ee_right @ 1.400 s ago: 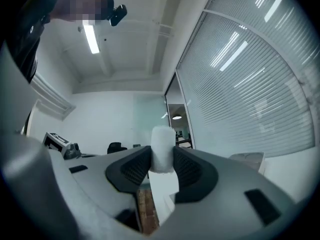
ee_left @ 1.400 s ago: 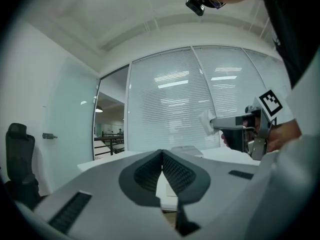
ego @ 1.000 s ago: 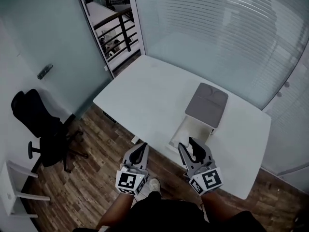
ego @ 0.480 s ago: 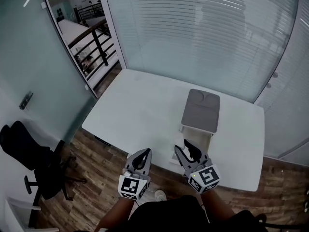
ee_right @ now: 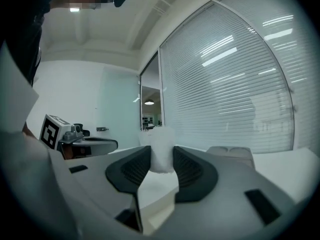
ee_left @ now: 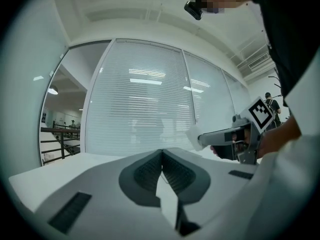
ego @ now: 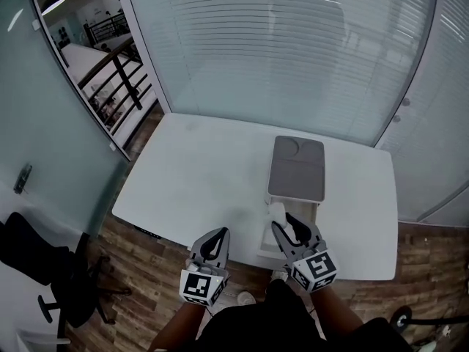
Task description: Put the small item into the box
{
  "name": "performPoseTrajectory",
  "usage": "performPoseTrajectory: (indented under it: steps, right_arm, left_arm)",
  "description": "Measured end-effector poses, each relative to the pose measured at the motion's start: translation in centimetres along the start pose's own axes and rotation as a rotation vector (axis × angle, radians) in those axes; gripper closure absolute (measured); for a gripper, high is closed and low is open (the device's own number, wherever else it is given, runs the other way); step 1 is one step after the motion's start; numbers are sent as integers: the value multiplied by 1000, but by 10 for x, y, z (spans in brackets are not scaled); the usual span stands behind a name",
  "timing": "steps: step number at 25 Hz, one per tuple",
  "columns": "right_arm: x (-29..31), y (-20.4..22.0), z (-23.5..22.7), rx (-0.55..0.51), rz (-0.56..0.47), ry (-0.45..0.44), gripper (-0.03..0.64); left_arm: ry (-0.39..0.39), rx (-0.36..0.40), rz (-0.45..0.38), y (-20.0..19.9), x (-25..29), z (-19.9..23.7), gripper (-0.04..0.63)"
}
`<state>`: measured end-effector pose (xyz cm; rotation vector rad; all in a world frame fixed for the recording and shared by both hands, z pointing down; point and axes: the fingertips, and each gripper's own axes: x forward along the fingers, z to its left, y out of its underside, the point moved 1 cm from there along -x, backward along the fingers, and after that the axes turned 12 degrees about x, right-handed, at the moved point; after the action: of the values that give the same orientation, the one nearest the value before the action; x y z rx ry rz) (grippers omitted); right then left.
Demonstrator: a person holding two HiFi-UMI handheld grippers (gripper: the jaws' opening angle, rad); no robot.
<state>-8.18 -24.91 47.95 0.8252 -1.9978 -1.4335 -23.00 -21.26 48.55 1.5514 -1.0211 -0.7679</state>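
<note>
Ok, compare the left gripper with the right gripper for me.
The left gripper has its jaws shut together on nothing; the right gripper has its jaws clamped on a white small item. The right gripper sits just in front of the open box; the left gripper is off to the box's left. Both point level toward the table.

White table (ego: 198, 174); one open grey-lidded box (ego: 297, 169) lies on it.
</note>
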Motion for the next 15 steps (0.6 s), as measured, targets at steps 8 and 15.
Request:
performPoseTrajectory:
  steps: [8,15]
  right_arm:
    - [5,37,-31,-126,238,49,468]
    - [7,85,-60,-261,503,104,468]
  left_arm:
    - [61,-11,10,13,36,-14,583]
    - [80,-17,11,23,54,-16,583]
